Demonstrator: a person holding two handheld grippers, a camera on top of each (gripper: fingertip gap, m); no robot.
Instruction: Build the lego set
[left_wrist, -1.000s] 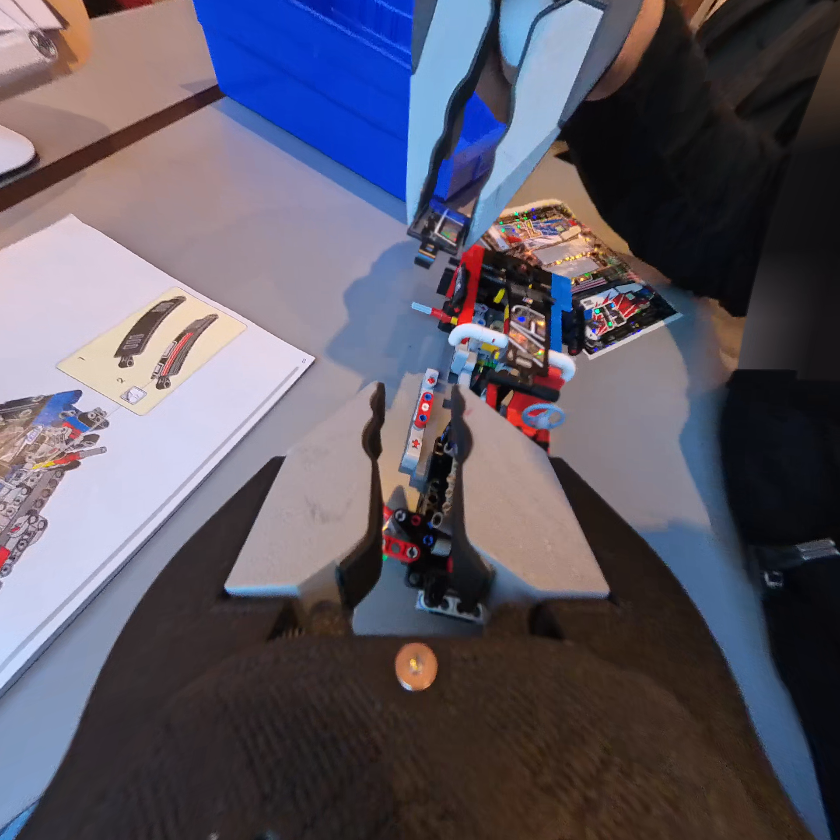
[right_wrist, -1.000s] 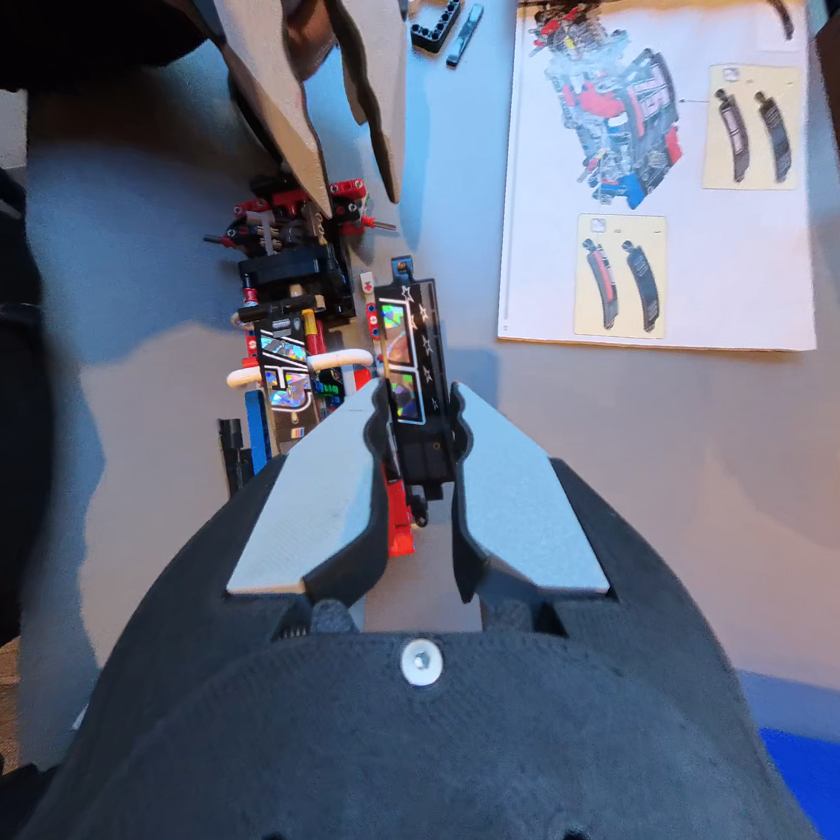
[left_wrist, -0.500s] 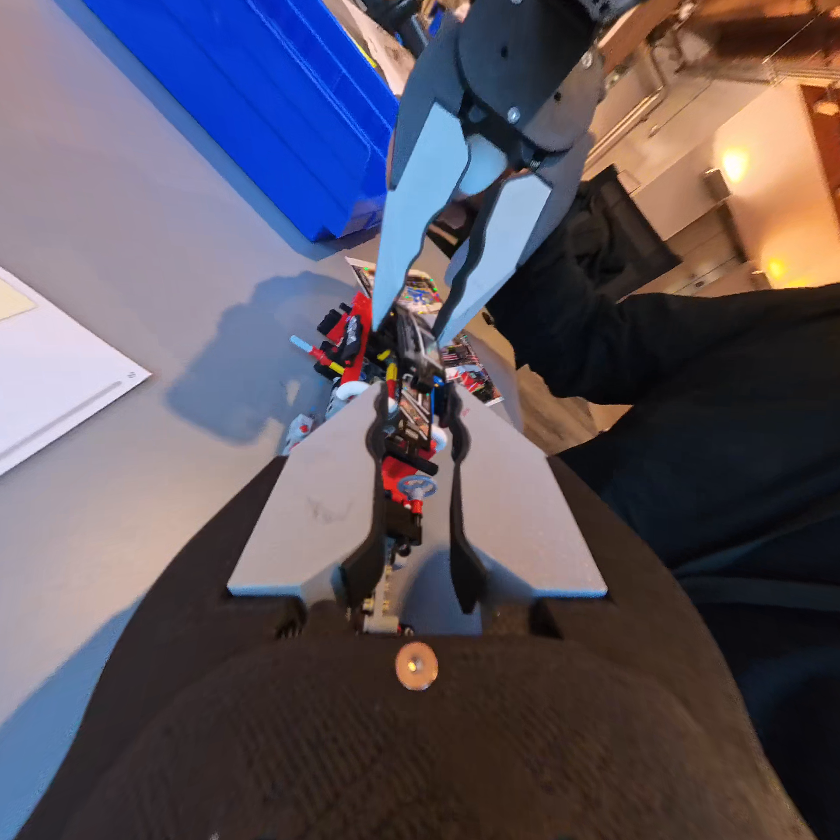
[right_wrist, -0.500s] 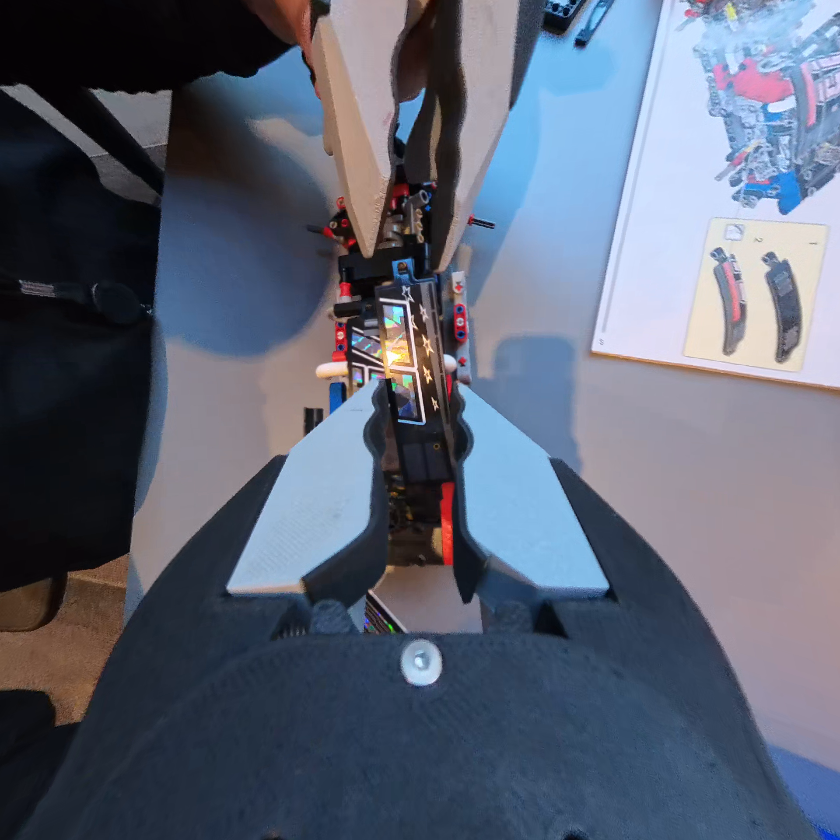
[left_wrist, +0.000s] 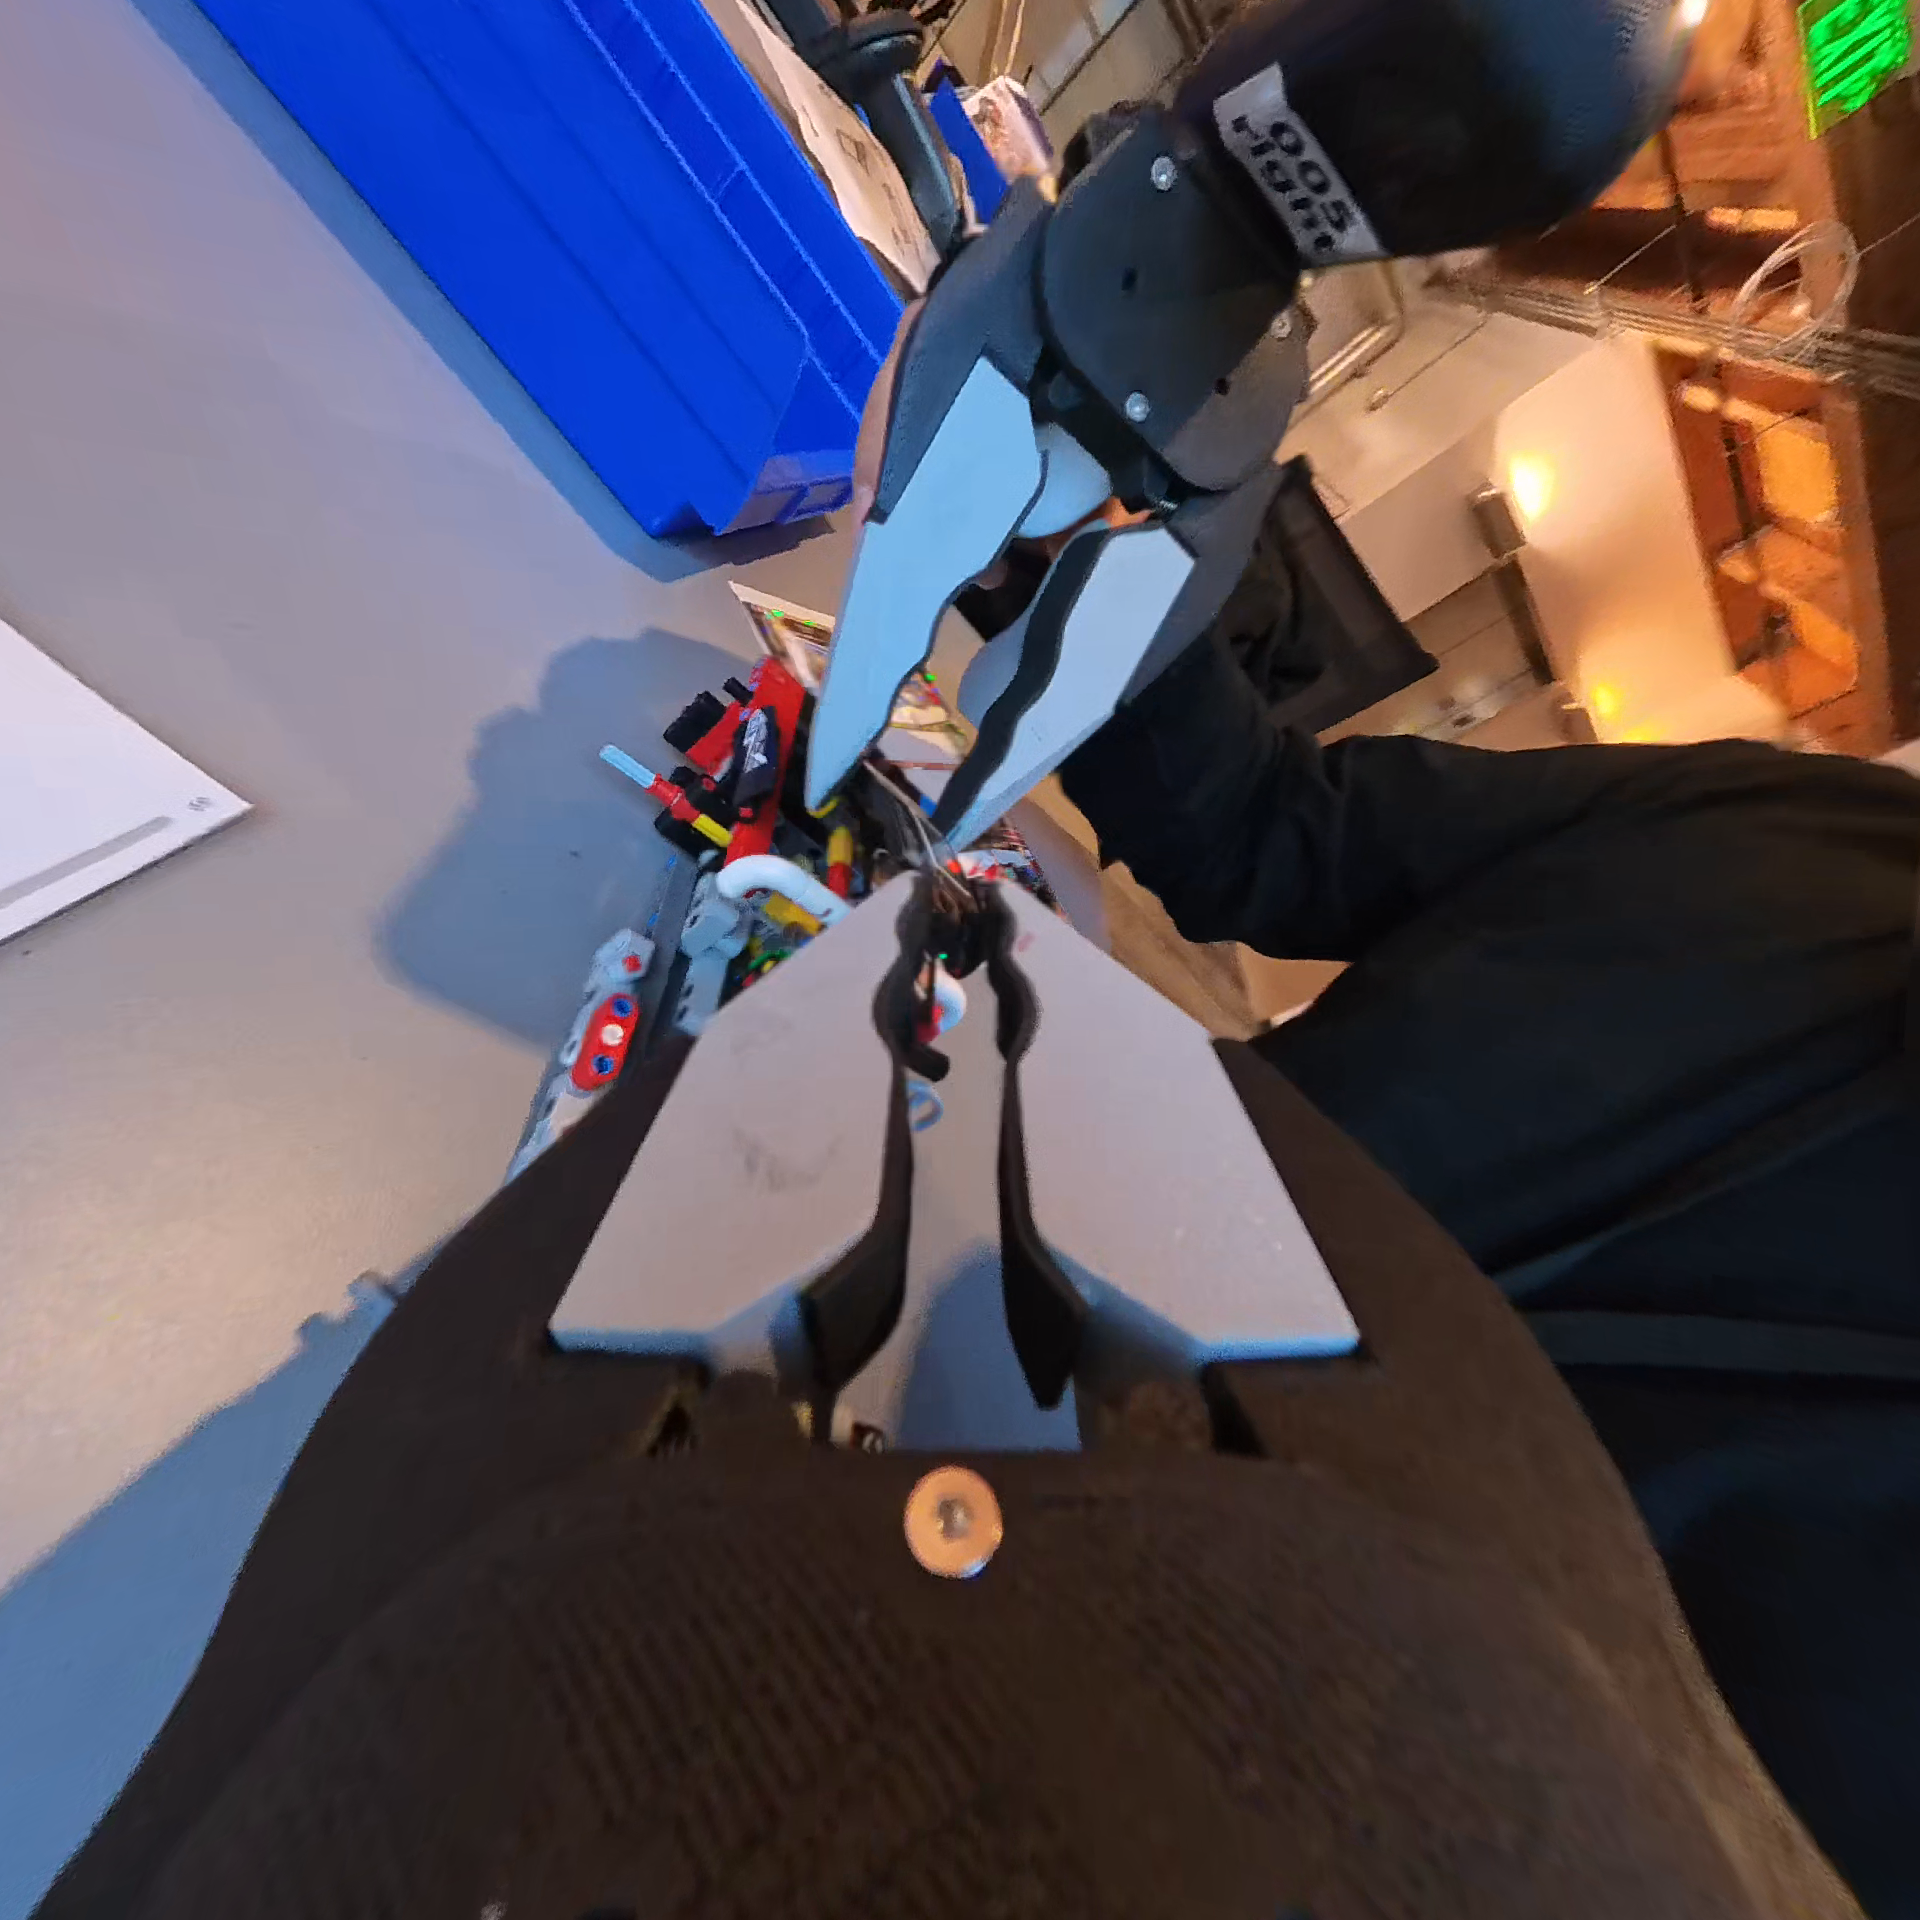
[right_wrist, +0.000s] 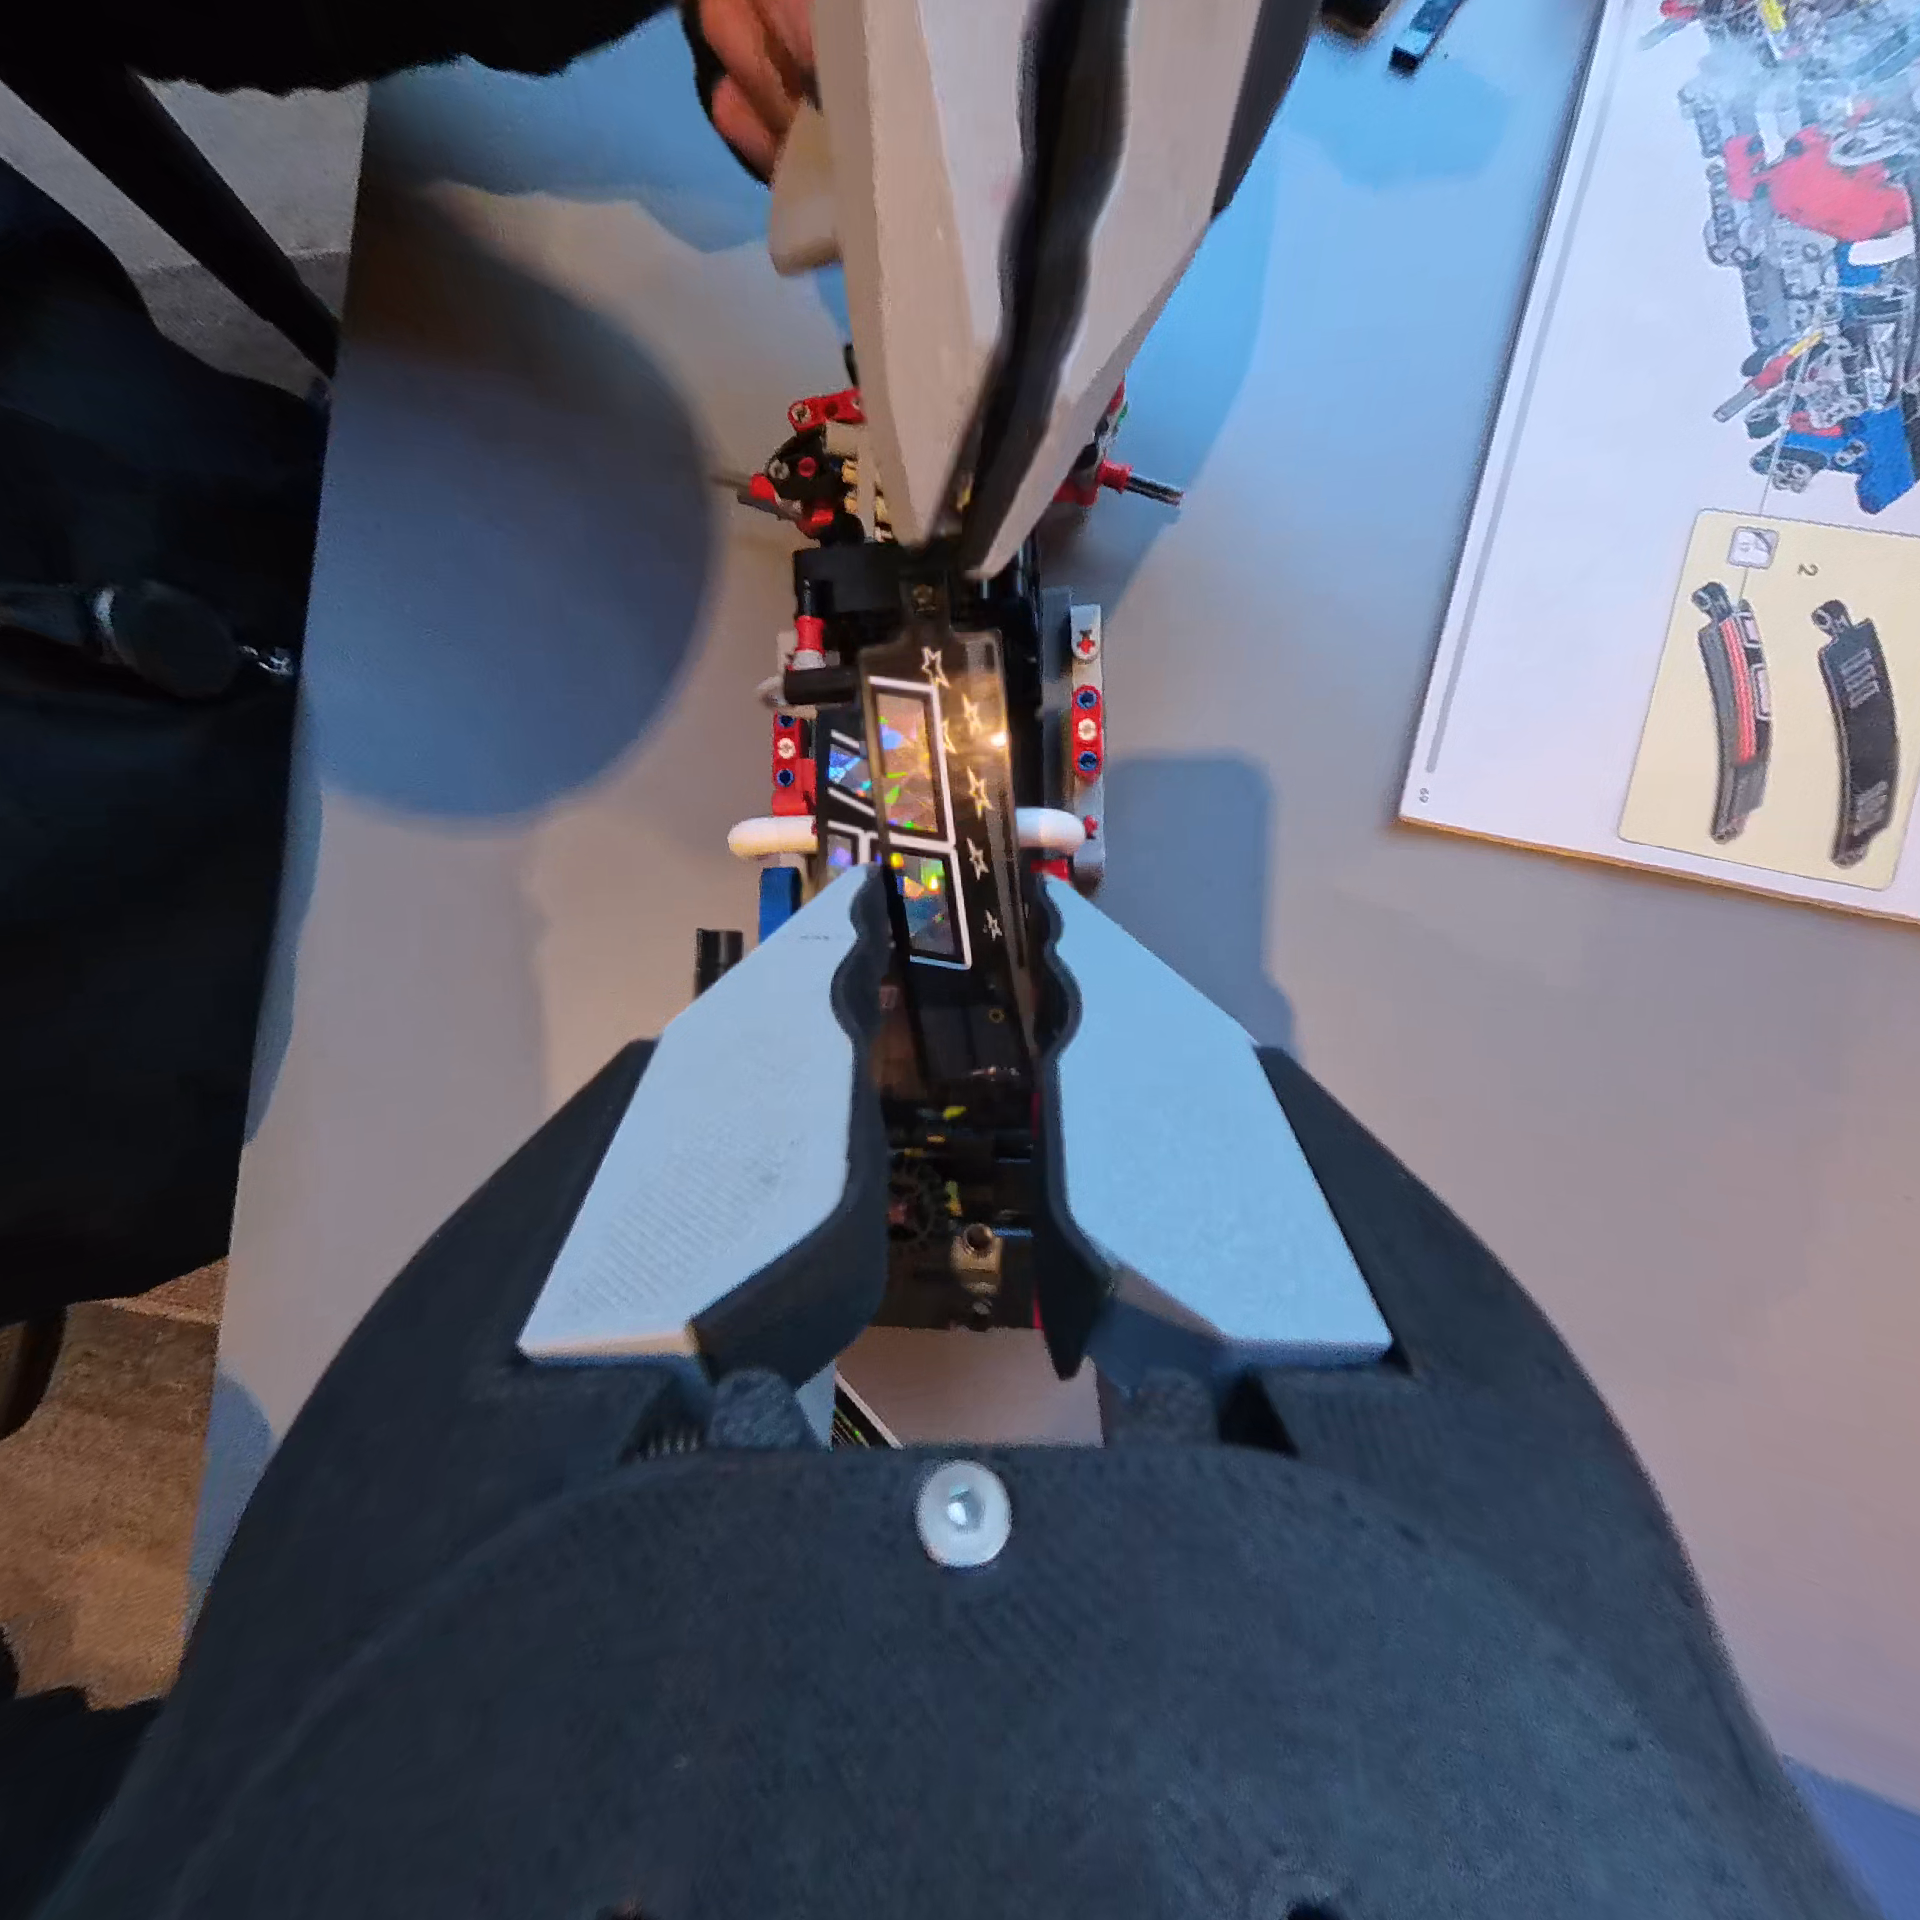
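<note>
My right gripper (right_wrist: 956, 904) is shut on a long black panel (right_wrist: 935, 790) with shiny stickers and stars, gripping it by its two long edges. It holds the panel over the red, black and white Lego model (right_wrist: 831, 582) on the grey table (right_wrist: 1299, 1091). My left gripper (left_wrist: 954, 914) faces it with its tips almost together, pinched on the panel's far end. It also shows in the right wrist view (right_wrist: 951, 551). The right gripper (left_wrist: 883, 816) shows above the model (left_wrist: 748, 758) in the left wrist view.
The open instruction booklet (right_wrist: 1662, 468) lies right of the model, and its corner shows in the left wrist view (left_wrist: 73, 790). A blue bin (left_wrist: 582, 260) stands behind. A sticker sheet (left_wrist: 790, 629) lies past the model. A person's dark sleeve (left_wrist: 1507, 883) is alongside. Left tips to right tips: about 6 cm.
My left gripper left its wide hold around the model, swung towards the right gripper and closed its tips on the panel's far end. The right gripper carried the panel over the model, its grip unchanged.
</note>
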